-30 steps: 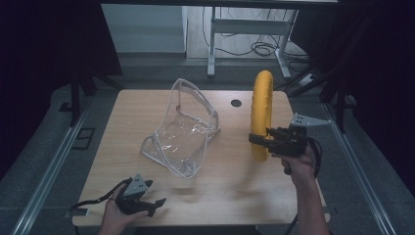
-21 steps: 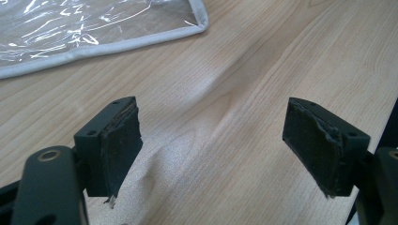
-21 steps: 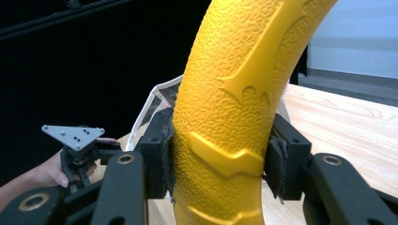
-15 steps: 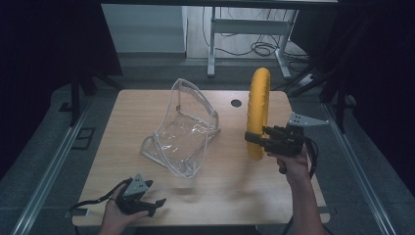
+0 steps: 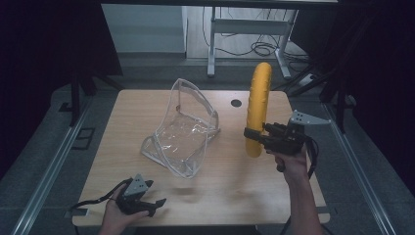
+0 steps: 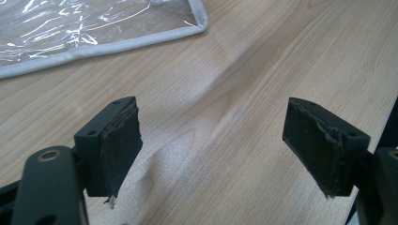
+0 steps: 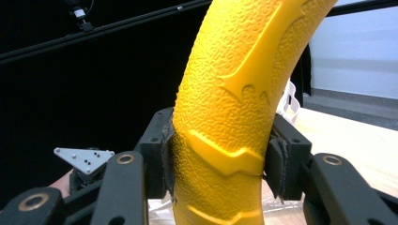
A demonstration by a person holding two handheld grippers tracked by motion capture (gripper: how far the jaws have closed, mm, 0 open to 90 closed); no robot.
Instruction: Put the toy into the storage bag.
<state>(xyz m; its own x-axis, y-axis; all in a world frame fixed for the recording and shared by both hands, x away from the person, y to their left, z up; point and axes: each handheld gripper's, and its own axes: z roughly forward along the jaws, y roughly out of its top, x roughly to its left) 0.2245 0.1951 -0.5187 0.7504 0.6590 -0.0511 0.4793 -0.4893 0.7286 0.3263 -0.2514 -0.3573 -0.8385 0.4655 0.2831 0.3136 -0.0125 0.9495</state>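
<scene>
Yellow banana toy (image 5: 258,105) carried slightly leftward, right claw (image 5: 250,138) still clamped, left claw (image 5: 157,202) unmoved

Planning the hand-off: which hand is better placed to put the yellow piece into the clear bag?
Right. The right gripper already clamps the yellow piece upright beside the clear bag; the left gripper sits open at the table's near edge.

Two black grippers are being seen, the left gripper (image 5: 155,202) and the right gripper (image 5: 248,133). Each is being topped by a grey three-cornered plate (image 5: 307,118) with small screws. Black cables (image 5: 310,157) are being trailed. Worn black pads (image 6: 121,146) are being shown.
</scene>
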